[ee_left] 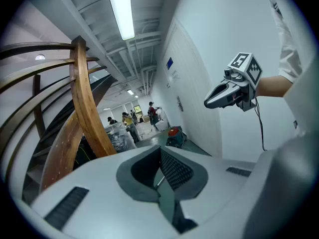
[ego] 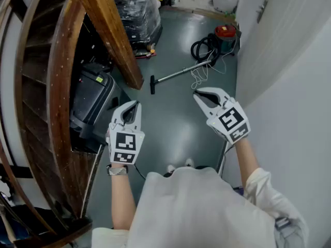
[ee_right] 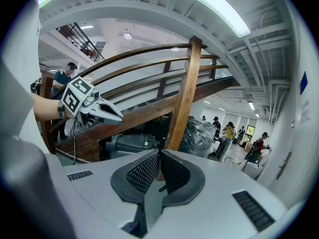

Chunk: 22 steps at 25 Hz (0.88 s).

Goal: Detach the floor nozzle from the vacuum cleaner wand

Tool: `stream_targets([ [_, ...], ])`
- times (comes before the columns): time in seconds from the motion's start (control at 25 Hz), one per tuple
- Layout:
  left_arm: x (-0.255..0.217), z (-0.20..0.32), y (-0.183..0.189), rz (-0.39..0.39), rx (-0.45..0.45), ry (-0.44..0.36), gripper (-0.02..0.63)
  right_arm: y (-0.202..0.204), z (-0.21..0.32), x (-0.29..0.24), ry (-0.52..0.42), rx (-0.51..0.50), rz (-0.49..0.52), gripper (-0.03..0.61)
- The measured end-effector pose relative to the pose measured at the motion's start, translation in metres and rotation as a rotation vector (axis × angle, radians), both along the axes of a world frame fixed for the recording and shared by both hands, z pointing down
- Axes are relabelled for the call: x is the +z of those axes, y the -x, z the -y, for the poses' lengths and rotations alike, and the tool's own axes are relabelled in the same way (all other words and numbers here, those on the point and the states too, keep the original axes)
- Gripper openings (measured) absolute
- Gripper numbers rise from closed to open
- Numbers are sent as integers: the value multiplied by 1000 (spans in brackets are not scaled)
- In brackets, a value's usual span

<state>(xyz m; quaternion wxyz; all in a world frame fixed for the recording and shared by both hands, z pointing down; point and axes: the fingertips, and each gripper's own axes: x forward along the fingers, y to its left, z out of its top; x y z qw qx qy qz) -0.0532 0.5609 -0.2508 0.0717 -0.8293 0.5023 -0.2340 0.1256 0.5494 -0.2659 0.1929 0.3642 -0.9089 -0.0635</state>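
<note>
In the head view a red and black vacuum cleaner (ego: 223,37) stands far ahead on the grey floor. Its metal wand (ego: 182,72) lies slanting toward me and ends in a black floor nozzle (ego: 152,84). My left gripper (ego: 135,104) and right gripper (ego: 196,93) are held up in front of me, well short of the nozzle, both shut and holding nothing. In the left gripper view the vacuum cleaner (ee_left: 174,132) is small in the distance, and the right gripper (ee_left: 206,104) hangs at the right. The right gripper view shows the left gripper (ee_right: 121,118) at the left.
A curved wooden staircase (ego: 54,92) with a slanted beam (ego: 111,32) fills the left. A black machine (ego: 92,99) sits under it. A white wall (ego: 289,87) with a door runs along the right. Wrapped goods (ego: 137,9) stand at the back. Several people (ee_left: 130,122) are far down the hall.
</note>
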Motion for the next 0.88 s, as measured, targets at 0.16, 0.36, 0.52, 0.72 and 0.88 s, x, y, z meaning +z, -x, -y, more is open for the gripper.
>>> stream_targets([
  [0.16, 2, -1, -3, 0, 5, -1, 0, 1, -1, 5, 4, 8, -13, 32],
  [0.36, 5, 8, 6, -24, -10, 2, 0, 8, 8, 8, 13, 20, 4, 32],
  [0.52, 11, 16, 16, -38, -18, 9, 0, 15, 15, 15, 29, 19, -1, 32],
  [0.72, 23, 25, 27, -44, -10, 29, 0, 23, 28, 19, 41, 33, 6, 32],
  [0.88, 31, 34, 39, -45, -1, 43, 0, 33, 38, 22, 46, 51, 5, 32],
])
